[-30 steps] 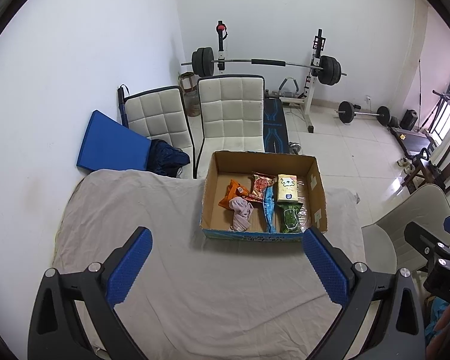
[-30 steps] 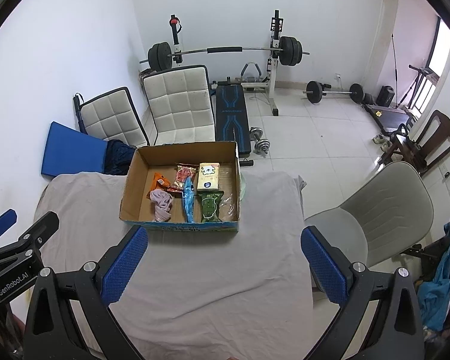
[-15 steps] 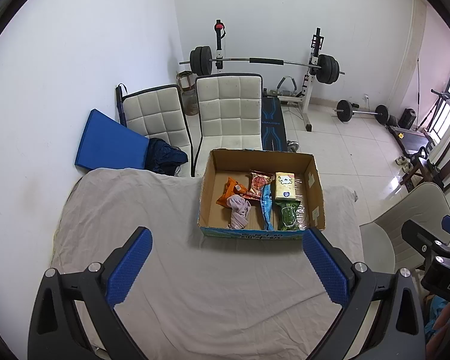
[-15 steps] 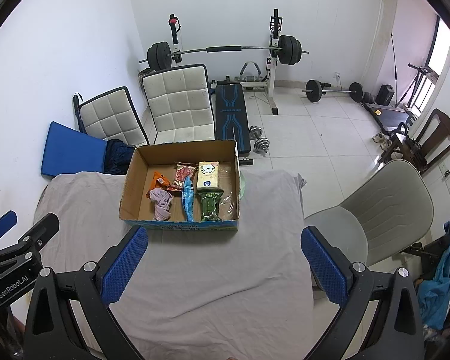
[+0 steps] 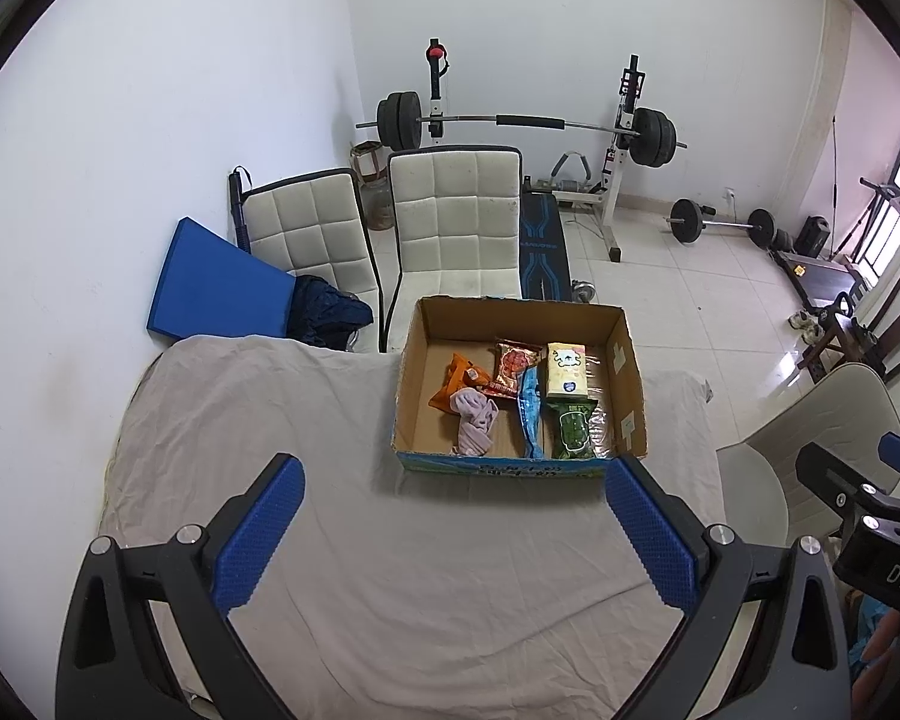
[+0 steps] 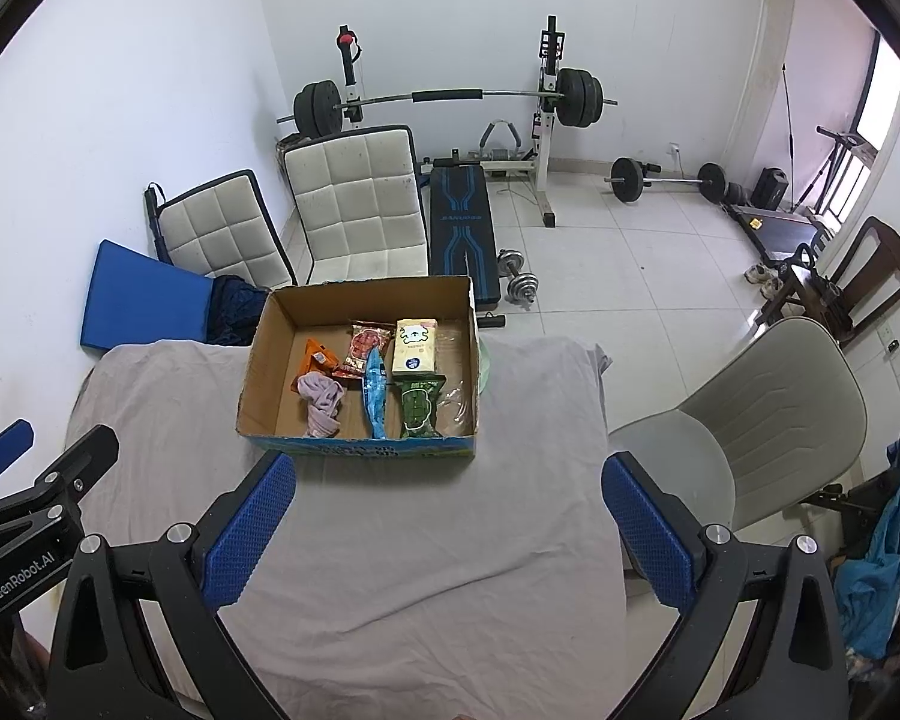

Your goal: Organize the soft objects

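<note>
We hold the left hand-held gripper (image 5: 450, 516) released and empty above the cloth-covered counter (image 5: 282, 420), and the right hand-held gripper (image 6: 450, 516) beside it is spread wide too, grasping nothing. Ahead of both sits the cardboard box (image 5: 627, 384), holding the soft things: a pink cloth (image 5: 474, 420) nearest the left one, then an orange packet (image 5: 459, 375), a red packet (image 5: 513, 363), a blue pouch (image 5: 531, 414), a cream pack (image 5: 565, 369) and a green pack (image 5: 576, 432). We judge it best to descend straight over one item and pinch its middle gently, clear of the box walls. The cloth is wrinkled. Beyond stand padded chairs (image 5: 453, 228) and a barbell rack (image 5: 528, 123) on white tile.
</note>
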`<state>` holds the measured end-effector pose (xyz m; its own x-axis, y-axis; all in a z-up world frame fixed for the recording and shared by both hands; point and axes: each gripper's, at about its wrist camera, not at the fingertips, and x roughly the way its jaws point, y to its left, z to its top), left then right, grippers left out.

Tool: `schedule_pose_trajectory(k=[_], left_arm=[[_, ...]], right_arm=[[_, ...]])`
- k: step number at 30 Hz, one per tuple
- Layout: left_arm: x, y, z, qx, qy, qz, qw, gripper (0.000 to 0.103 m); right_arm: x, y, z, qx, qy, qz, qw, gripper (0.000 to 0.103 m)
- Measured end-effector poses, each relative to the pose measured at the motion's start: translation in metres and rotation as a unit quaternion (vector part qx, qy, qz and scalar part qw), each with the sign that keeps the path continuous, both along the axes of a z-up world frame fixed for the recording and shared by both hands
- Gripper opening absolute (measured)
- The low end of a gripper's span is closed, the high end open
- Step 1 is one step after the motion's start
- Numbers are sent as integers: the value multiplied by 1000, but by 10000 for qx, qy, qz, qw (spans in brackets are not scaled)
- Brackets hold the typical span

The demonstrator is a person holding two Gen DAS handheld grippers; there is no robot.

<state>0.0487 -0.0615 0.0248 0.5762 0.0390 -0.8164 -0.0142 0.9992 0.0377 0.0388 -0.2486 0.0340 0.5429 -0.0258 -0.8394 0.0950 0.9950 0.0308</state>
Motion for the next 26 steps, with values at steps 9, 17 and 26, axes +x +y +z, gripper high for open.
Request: schedule_pose_trajectory(k=[9, 17, 26], left_arm=[[-1, 0, -1, -10, -14, 14, 10000, 103], [0, 4, -4, -43, -6, 95, 9999, 103], [0, 6, -2, -59, -61, 130, 9999, 103]], right_arm=[[-2, -1, -6, -11, 18, -26, 10000, 103], [-5, 2, -6, 0, 10, -6, 10000, 103], [-3, 2, -2, 15, -14, -8, 10000, 103]])
